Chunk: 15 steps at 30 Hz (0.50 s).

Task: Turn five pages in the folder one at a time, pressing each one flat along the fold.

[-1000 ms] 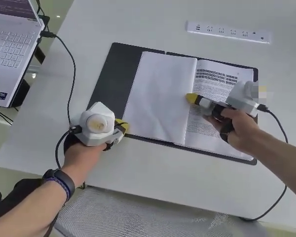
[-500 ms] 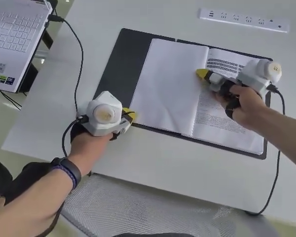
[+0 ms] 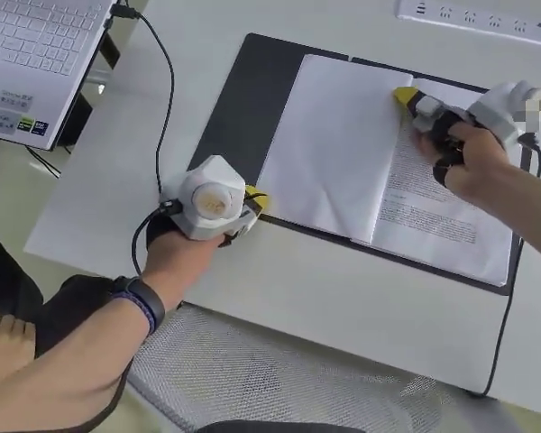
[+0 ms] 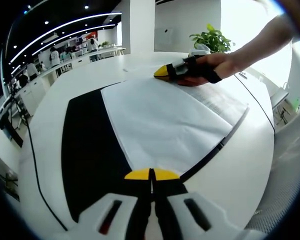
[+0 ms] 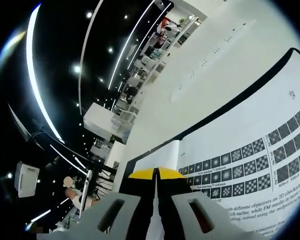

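Pressure matters: right gripper (image 3: pixel 404 94), jaws pressed together, sits at the far end of the fold (image 3: pixel 392 167) in the folder (image 3: pixel 230 117) open on the table (image 3: pixel 325 307); I'd drag it nearward evenly while left gripper (image 3: pixel 255 197), jaws also together, holds the page (image 3: pixel 334 144) at its near-left corner.

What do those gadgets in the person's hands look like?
Both the left claw and right claw have chunky white plastic bodies and yellow-tipped jaws. A black cable trails from each. The left arm wears a dark wristband.
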Motion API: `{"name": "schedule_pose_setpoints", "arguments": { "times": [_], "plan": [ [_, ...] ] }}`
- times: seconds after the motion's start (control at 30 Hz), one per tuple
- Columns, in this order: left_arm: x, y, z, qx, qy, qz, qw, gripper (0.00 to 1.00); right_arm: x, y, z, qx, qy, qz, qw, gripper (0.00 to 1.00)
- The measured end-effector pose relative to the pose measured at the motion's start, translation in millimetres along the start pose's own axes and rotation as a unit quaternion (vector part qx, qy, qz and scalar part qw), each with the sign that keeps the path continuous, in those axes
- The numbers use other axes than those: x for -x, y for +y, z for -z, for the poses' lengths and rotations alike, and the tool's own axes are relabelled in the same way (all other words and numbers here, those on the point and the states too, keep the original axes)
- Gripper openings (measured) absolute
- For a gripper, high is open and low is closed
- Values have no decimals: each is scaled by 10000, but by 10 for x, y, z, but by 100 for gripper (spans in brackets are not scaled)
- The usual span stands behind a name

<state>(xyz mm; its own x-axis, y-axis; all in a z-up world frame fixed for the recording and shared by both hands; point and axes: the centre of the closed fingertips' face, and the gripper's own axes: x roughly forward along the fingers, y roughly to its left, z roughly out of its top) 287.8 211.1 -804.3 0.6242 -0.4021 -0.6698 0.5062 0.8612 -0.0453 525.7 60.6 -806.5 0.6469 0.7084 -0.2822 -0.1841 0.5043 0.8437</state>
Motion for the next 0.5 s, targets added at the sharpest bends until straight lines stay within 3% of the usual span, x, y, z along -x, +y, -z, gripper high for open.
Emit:
{"name": "schedule_pose_setpoints", "arguments": {
  "times": [0.23, 0.5],
  "plan": [
    [-7, 12, 1, -11, 9, 57, 10000, 0, -117, -91, -174, -234, -397, 96, 9989, 0],
    [-15, 19, 2, 35, -8, 16, 10000, 0, -213, -129, -301, -349, -655, 188, 9971, 0]
  ]
}}
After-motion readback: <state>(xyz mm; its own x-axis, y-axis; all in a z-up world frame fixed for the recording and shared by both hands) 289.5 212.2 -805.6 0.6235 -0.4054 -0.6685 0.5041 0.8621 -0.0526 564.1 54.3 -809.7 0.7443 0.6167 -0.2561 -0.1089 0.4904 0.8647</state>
